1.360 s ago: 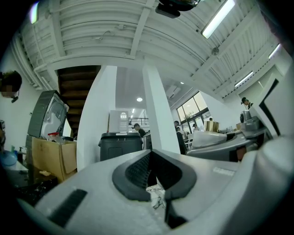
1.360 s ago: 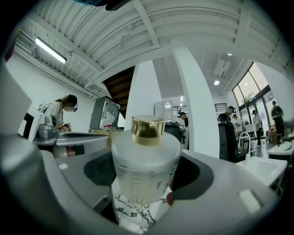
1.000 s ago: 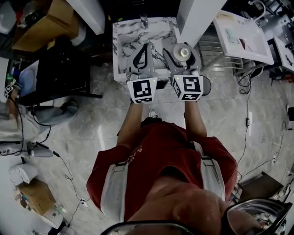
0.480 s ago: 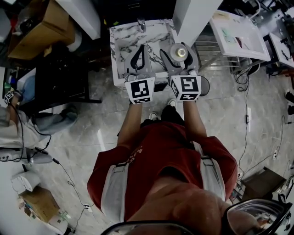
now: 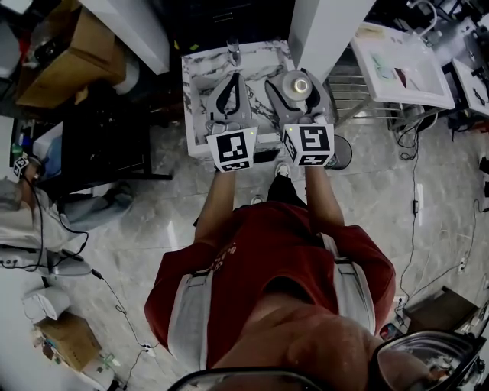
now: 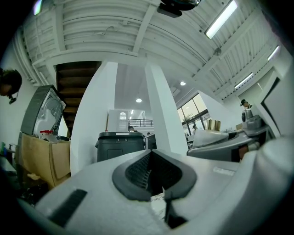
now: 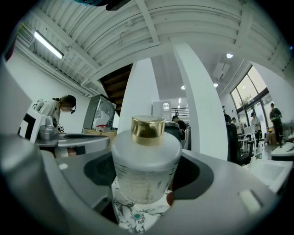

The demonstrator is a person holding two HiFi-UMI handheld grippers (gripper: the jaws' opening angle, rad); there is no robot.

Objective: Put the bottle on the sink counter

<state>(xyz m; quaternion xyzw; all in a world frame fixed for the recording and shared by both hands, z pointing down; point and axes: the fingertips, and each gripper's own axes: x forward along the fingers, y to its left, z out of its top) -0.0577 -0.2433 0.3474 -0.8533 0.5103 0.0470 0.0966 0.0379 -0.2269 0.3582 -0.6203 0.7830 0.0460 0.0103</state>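
A frosted white bottle (image 5: 296, 87) with a gold cap stands upright between the jaws of my right gripper (image 5: 296, 81), which is shut on it. It hangs over the right part of the marble sink counter (image 5: 197, 70). In the right gripper view the bottle (image 7: 146, 165) fills the middle, both pads press its sides, and marble (image 7: 134, 215) shows under it. My left gripper (image 5: 232, 79) is beside it to the left, over the basin, jaws closed together and empty. The left gripper view shows its pads (image 6: 138, 170) meeting at the tips.
A faucet (image 5: 234, 47) stands at the back of the counter. A white pillar (image 5: 325, 23) rises close behind the bottle. A wire rack (image 5: 357, 88) and white table (image 5: 401, 65) are to the right, a black cabinet (image 5: 99, 130) to the left. Cables lie on the floor.
Both grippers have moved forward, further over the marble counter, the right one carrying the bottle with it. Neither gripper's jaws have changed.
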